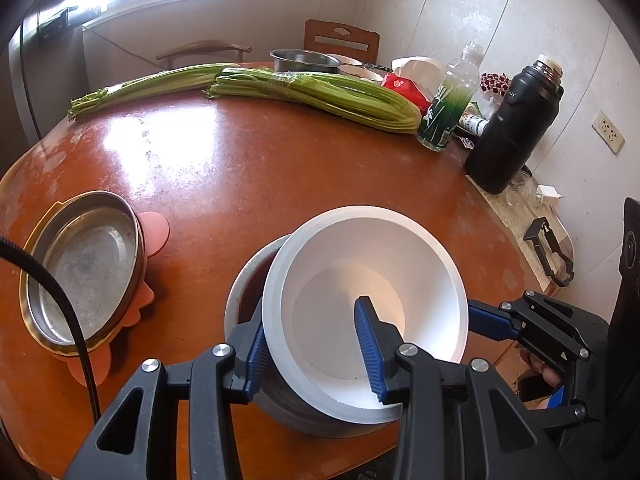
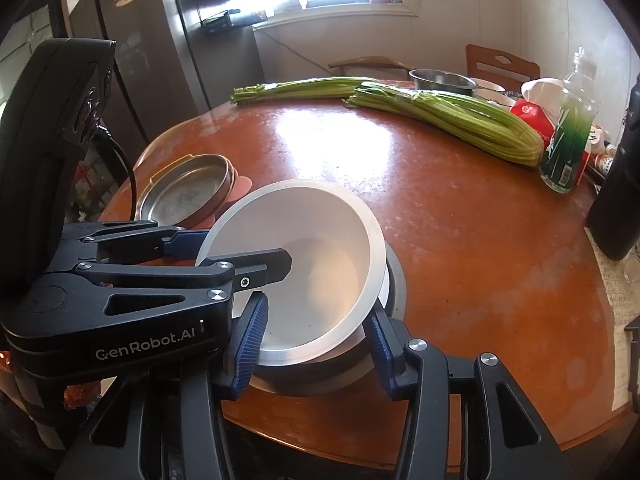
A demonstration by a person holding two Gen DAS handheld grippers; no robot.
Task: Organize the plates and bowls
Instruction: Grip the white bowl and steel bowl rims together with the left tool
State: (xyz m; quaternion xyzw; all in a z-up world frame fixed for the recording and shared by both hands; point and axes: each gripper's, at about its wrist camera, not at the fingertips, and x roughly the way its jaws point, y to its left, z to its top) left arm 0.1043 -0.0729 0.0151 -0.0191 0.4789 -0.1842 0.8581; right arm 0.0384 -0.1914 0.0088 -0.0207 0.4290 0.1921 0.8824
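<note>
One white bowl is sitting tilted inside one grey bowl at the table's 6 o'clock edge, its matte inside plain and clean, its thick rim leaning toward 12 o'clock. The grey bowl is showing only as a crescent of rim and dark inside at 9 o'clock; the rest is lying hidden under the white one.

The left gripper is pinching the white bowl's near wall, one finger inside and one outside. The right gripper is standing spread around both bowls; whether its pads are touching them is hard to tell.

One steel pan is resting on one pink mat at 9 o'clock. Two celery bunches are lying toward 12 o'clock, with one steel basin behind. One green bottle and one black flask are standing at 2 o'clock.
</note>
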